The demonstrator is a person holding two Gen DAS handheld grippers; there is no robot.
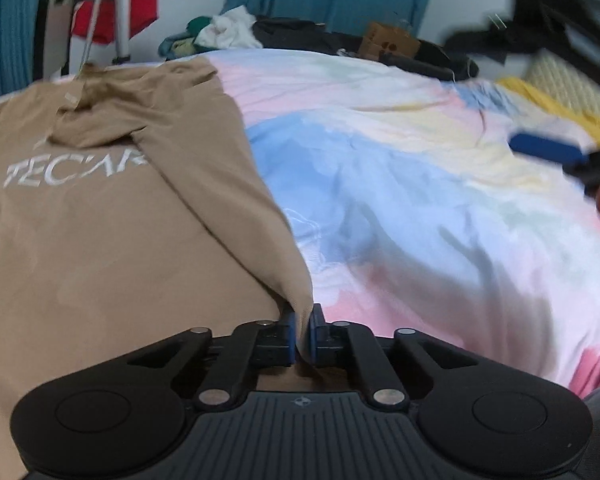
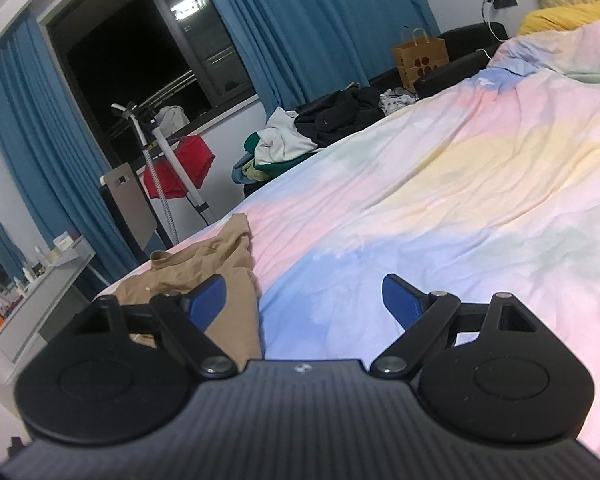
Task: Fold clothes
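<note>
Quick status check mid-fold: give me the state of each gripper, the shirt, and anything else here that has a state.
left gripper: jaws shut on the tan T-shirt's corner.
right gripper: jaws open, nothing between them.
tan T-shirt: spread on the bed, one sleeve folded in over the print, not yet fully folded.
pastel duvet: spread over the bed, lightly creased.
blue curtains: drawn apart, window uncovered.
clothes pile: heaped, unfolded, beyond the bed's far edge.

Soft, even indoor light — fisheye bending at the edges, motion blur at the left view's right side — window black.
</note>
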